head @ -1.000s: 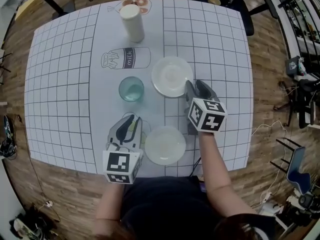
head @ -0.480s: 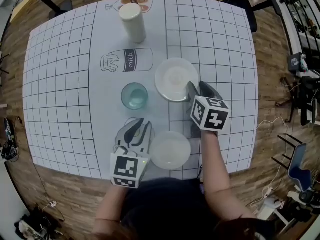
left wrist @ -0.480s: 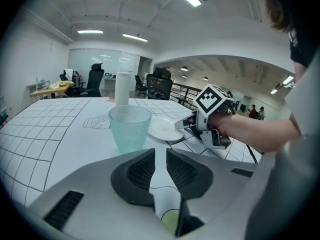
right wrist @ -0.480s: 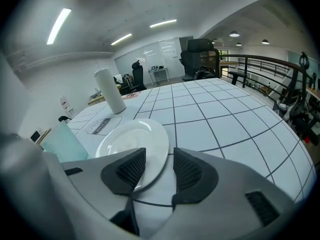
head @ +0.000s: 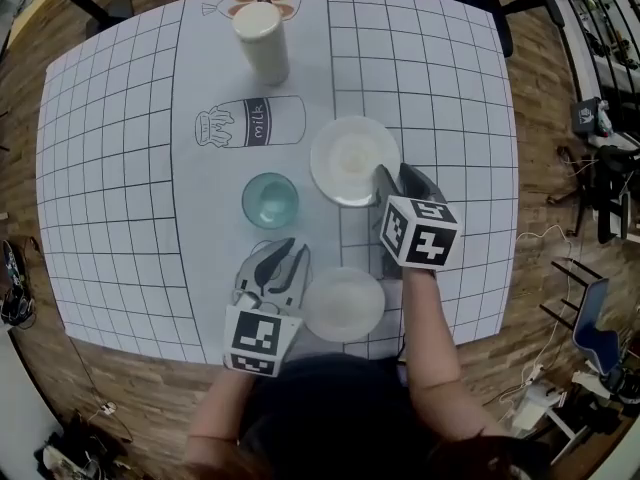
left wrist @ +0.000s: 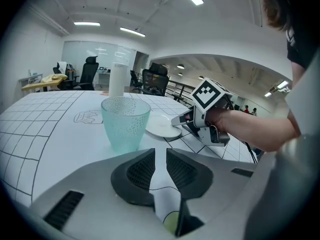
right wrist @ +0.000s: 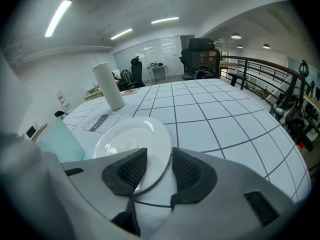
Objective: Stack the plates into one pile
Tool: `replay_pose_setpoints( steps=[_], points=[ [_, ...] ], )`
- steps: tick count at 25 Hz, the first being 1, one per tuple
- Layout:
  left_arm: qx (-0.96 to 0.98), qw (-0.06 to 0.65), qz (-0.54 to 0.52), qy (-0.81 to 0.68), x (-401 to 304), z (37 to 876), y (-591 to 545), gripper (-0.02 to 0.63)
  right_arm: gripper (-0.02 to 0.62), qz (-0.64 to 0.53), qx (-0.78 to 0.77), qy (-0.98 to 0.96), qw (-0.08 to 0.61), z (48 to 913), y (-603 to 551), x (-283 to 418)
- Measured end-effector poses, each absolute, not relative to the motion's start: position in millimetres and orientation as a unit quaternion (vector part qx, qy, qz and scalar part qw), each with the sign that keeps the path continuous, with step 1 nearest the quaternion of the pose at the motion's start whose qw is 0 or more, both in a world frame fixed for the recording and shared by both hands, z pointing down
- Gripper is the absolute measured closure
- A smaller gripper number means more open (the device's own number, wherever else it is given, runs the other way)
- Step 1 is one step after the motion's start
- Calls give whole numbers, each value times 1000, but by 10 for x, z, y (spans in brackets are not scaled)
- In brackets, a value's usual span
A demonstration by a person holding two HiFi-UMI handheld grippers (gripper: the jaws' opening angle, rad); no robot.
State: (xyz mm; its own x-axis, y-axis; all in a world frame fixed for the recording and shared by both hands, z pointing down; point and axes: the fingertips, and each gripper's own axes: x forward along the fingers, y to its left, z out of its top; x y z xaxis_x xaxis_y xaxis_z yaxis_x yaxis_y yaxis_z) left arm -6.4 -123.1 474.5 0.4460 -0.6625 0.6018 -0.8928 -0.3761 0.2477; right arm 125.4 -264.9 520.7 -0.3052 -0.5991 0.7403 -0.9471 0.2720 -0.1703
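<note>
White plates, two, lie apart on the gridded table [head: 110, 168]. The far plate [head: 352, 158] is right of the teal glass [head: 269, 200], and the near plate [head: 343, 304] is by the table's front edge. We see the right gripper [head: 397, 173] straddling the far plate's near rim, jaws just closing slightly, not pinching it. We see the left gripper [head: 287, 248] just left of the near plate, jaws slightly parted, empty.

I see a white far plate [head: 351, 159], a white near plate [head: 343, 304], a pale teal dimpled glass [head: 269, 200], white table cover [head: 120, 168] with black grid, brown wooden floor [head: 560, 218]
</note>
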Motion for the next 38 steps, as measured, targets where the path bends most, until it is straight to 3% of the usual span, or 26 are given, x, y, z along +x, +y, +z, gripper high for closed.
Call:
replay_pose_setpoints(
  steps=[13, 29, 38],
  points=[
    [792, 275, 203, -505, -153, 4741, -1240, 525, 471, 305, 546, -744, 237, 5059, -2680, 1292],
    [797, 251, 198, -512, -169, 4584, -1165, 525, 541, 337, 539, -765, 102, 4624, -2495, 1272],
    [814, 254, 175, -492, -6, 4531, -1106, 525, 566, 399, 505, -766, -15, 4343, -2339, 1303]
  ],
)
